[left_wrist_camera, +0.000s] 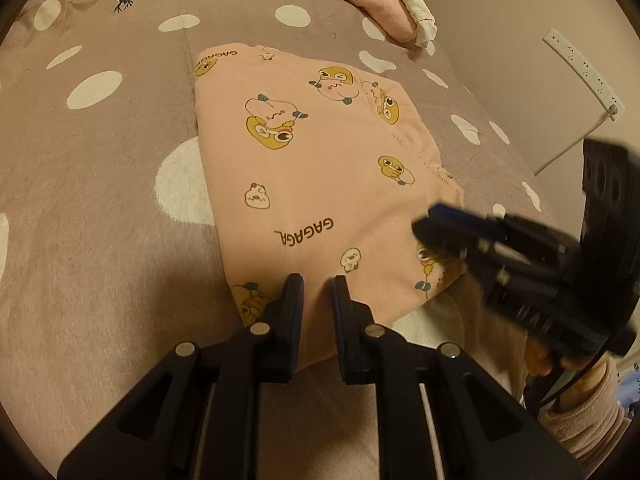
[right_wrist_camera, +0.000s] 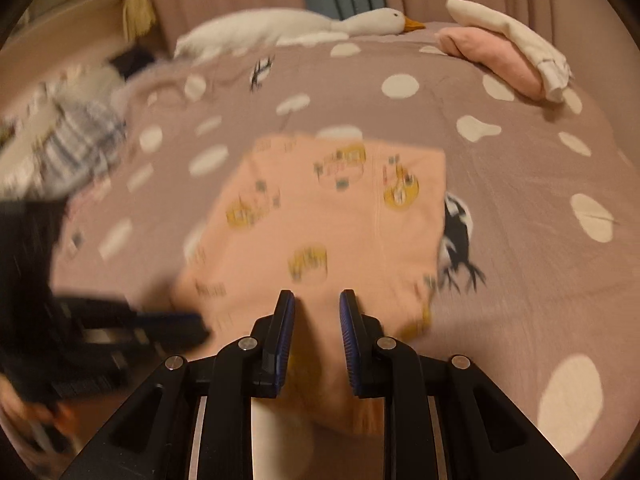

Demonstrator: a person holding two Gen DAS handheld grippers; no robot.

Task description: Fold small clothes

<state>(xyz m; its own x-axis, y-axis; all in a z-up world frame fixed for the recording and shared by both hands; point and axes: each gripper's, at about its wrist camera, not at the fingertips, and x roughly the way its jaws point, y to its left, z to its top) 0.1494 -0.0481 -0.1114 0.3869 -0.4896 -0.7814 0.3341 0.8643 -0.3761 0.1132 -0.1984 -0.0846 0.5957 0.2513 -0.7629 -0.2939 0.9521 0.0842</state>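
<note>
A small pink garment (left_wrist_camera: 320, 184) printed with cartoon ducks and "GAGAGA" lies folded flat on the mauve dotted bedspread (left_wrist_camera: 100, 160). My left gripper (left_wrist_camera: 318, 286) is over its near edge, jaws slightly apart with cloth showing between them; no grip is visible. My right gripper (left_wrist_camera: 434, 218) shows blurred at the garment's right edge. In the right wrist view the garment (right_wrist_camera: 340, 216) lies ahead, and my right gripper (right_wrist_camera: 317, 302) is part open over its near edge. The left gripper (right_wrist_camera: 168, 326) shows blurred at the left.
Folded pink and white clothes (left_wrist_camera: 384, 8) lie at the far right of the bed, also in the right wrist view (right_wrist_camera: 504, 56). A white goose plush (right_wrist_camera: 304, 26) lies along the headboard. A plaid pile (right_wrist_camera: 76, 148) sits at the left. A power strip (left_wrist_camera: 580, 68) hangs on the wall.
</note>
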